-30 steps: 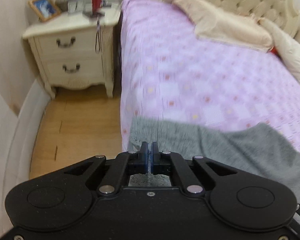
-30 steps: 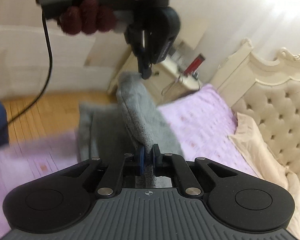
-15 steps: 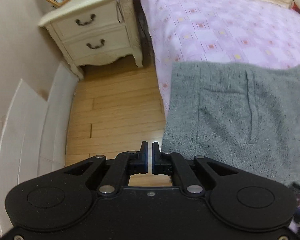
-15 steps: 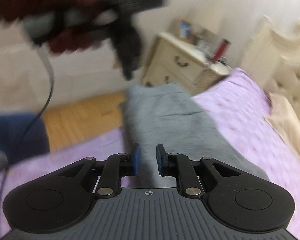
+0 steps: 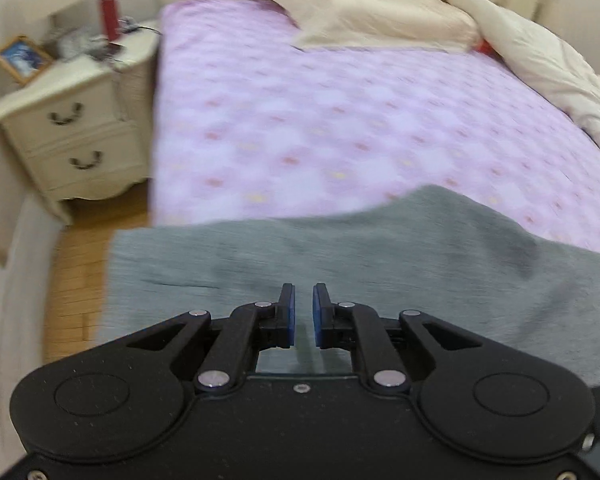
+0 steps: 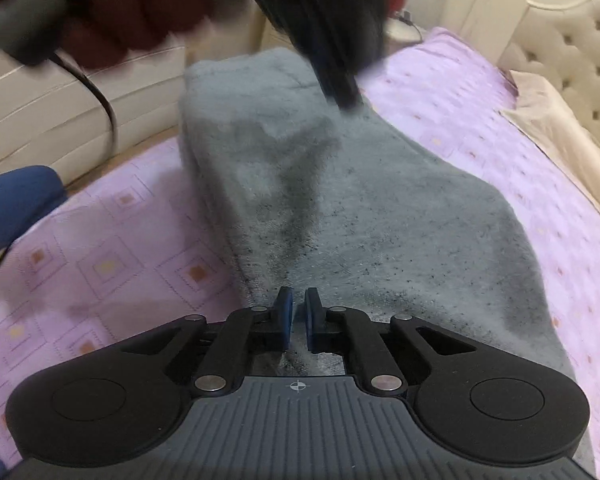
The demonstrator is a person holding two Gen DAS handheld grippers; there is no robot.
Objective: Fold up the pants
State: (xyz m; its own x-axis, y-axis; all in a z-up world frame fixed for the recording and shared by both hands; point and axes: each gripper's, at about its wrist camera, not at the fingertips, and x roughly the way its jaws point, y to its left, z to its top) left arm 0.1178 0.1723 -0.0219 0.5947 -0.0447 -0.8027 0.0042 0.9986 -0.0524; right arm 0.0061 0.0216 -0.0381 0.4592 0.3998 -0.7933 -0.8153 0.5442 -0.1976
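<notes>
- Grey pants [image 6: 340, 200] lying on the purple-sheeted bed [image 5: 340, 120], near its foot-side edge, already doubled into a long narrow band; far end hanging just over the bed's side above the wooden floor [image 5: 76, 280].
- Judged partly done: lengthwise fold seemingly made, at least one crosswise fold probably left before a compact stack.
- Left tongs [image 5: 302, 312] hovering over the cloth, jaws opening, gap bare between the blue pads, nothing gripped.
- Right tongs [image 6: 296, 314] low over the near end of the pants, jaws closing, a narrow slit between the pads; cloth directly below, but no fold visibly pinched yet.
- Both views smeared by motion; seams, waistband and leg hems impossible to tell apart, so unclear which end is which.
- In the right view, the left tongs only a dark blur near the far end of the band; contact with the fabric not readable.
- Layer count hidden; near edge of the pants cut off behind both tong bodies.
- Nightstand [image 5: 72, 136] beside the bed, its clutter too blurred to name.
</notes>
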